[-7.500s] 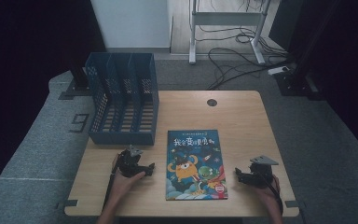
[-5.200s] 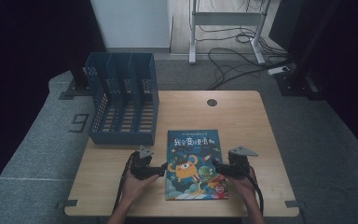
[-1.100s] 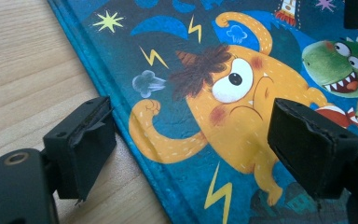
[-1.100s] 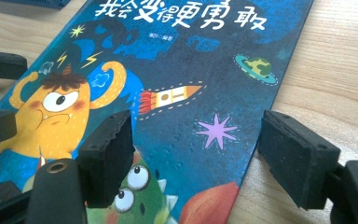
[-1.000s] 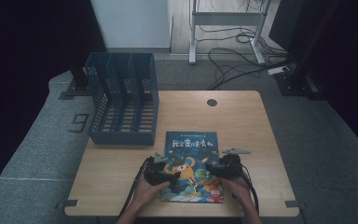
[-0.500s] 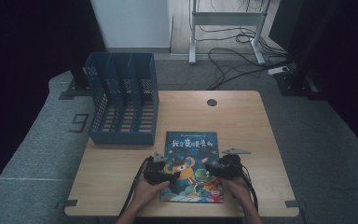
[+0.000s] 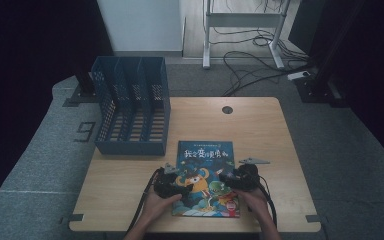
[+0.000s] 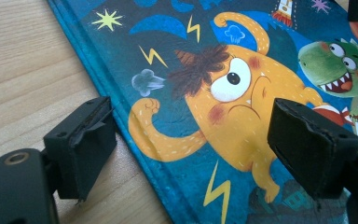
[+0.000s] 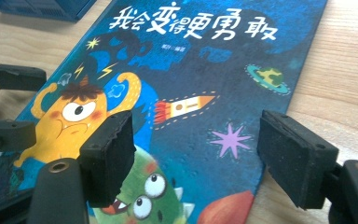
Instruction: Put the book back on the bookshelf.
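A picture book (image 7: 206, 172) with a dark blue cover, an orange monster and a green dinosaur lies flat on the wooden table (image 7: 260, 130). My left gripper (image 7: 172, 184) is at the book's left edge. Its jaws stand open (image 8: 196, 144), one over bare wood and one over the cover (image 8: 223, 84), with the edge between them. My right gripper (image 7: 237, 179) stands open (image 9: 203, 158) at the book's right edge (image 9: 261, 140), one jaw over the cover and one over the table. Its jaws have just closed a little, and the pads are not pressing on the book.
A blue mesh file rack (image 7: 130, 112) with several slots lies at the table's back left, its front wall close to the book's top left corner. A round cable hole (image 7: 227, 109) sits at the table's far middle. Cables and a metal stand lie on the floor beyond.
Both hands have come inward from the table's left and right sides to the book's two edges. Over the last second nothing has visibly moved.
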Available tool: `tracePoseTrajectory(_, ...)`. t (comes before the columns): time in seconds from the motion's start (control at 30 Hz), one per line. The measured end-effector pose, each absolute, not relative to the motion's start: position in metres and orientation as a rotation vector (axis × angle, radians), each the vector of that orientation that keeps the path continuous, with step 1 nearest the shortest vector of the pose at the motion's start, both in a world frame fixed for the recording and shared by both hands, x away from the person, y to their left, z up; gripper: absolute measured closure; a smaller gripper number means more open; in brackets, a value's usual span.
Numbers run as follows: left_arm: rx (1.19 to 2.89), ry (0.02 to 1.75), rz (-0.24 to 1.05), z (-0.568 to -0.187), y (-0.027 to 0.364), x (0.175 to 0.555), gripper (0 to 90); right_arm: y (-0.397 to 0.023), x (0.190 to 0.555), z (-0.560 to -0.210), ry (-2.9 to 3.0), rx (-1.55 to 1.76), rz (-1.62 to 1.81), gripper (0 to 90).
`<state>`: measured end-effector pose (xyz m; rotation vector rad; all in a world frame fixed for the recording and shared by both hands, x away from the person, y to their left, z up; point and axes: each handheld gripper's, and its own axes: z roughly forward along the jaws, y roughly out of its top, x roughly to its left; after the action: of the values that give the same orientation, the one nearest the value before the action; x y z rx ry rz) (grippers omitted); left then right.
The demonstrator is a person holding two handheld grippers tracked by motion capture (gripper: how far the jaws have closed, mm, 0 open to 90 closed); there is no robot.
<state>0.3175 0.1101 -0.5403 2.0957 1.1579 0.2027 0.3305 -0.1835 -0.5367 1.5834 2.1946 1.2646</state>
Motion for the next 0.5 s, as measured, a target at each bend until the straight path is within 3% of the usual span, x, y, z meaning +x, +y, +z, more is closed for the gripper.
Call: tracePoseTrajectory(0.5,2.096,1.147,0.218,-0.541,0.11,0.318,15.8,-0.188,0.342,-0.545,2.174,1.651,1.254,22.4)
